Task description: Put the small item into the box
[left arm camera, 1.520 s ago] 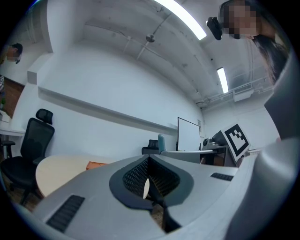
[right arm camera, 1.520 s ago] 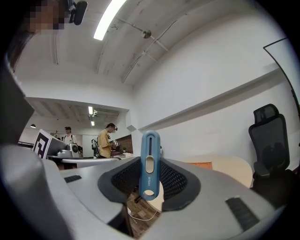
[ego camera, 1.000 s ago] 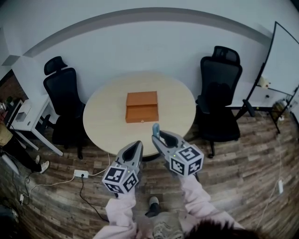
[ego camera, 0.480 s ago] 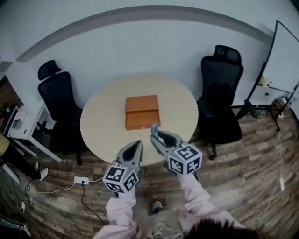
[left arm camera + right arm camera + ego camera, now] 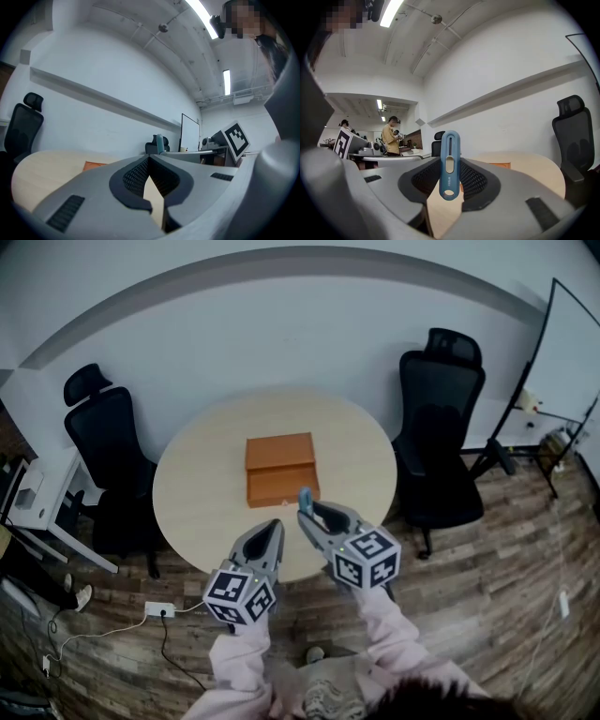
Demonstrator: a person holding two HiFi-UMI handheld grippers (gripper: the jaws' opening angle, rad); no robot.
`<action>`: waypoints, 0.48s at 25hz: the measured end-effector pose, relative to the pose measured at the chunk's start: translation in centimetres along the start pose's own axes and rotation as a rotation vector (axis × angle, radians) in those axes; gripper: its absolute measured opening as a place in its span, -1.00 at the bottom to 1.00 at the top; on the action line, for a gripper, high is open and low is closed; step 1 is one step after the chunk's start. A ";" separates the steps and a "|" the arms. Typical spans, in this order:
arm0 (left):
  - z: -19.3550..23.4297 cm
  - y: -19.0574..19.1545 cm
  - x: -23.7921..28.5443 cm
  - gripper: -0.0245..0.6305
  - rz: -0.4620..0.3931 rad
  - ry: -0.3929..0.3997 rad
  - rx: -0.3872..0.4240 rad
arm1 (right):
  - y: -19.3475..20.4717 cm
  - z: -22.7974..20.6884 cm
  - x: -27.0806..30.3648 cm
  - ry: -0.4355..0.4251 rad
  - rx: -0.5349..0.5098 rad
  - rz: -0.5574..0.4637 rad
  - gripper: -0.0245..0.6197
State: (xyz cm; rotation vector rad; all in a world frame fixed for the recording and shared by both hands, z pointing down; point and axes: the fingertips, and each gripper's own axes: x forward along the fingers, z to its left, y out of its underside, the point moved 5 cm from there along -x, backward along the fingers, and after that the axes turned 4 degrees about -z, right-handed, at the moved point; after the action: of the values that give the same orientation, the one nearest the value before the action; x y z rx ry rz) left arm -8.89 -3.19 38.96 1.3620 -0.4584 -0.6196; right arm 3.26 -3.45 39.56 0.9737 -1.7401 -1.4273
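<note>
A wood-plank floor runs under a pale wall, and in the middle of the room stands a round, light-topped table (image 5: 187, 493). One black office chair (image 5: 98, 446) sits at its left and another (image 5: 439, 418) at its right. A whiteboard (image 5: 567, 362) leans on its stand at the far right, a white desk (image 5: 28, 498) pokes in at the left edge, and a power strip (image 5: 159, 609) lies on the floor with its cable trailing. An orange box (image 5: 280, 470) rests flat near the centre of the table; from here I cannot tell whether its lid is up or down. The person stands at the near edge of the table in pink sleeves (image 5: 244, 662), both tools held out roughly level towards the box. The right gripper (image 5: 307, 512) has its jaws clamped on the small item (image 5: 305, 498), a slim blue piece with a slot and a hole, which stands upright between the ribbed pads (image 5: 476, 180). It is held in the air on the near side of the box, not in it, with the box showing beyond on the tabletop. The left gripper (image 5: 272, 529) sits just beside the right one, its jaw tips brought together with nothing between them. Far back, past other desks, a person in a yellow top (image 5: 389, 136) stands.
</note>
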 end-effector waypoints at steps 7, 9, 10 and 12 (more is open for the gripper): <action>0.8 0.7 1.2 -0.89 0.017 0.008 -0.014 | 0.5 -1.5 0.6 0.027 0.019 0.008 -0.51; 1.1 0.9 1.5 -0.89 0.019 0.003 -0.017 | 0.5 -1.8 0.9 0.026 0.019 0.009 -0.51; 1.3 1.0 1.7 -0.89 0.022 0.002 -0.018 | 0.5 -2.0 1.1 0.027 0.022 0.010 -0.51; 1.7 1.2 2.1 -0.89 0.030 -0.001 -0.019 | 0.6 -2.6 1.6 0.027 0.030 0.012 -0.51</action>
State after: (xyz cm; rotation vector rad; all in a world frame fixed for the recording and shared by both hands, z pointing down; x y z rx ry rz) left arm -8.19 -5.77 40.30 1.3348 -0.4716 -0.5990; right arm 4.63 -5.98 40.66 0.9930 -1.7493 -1.3776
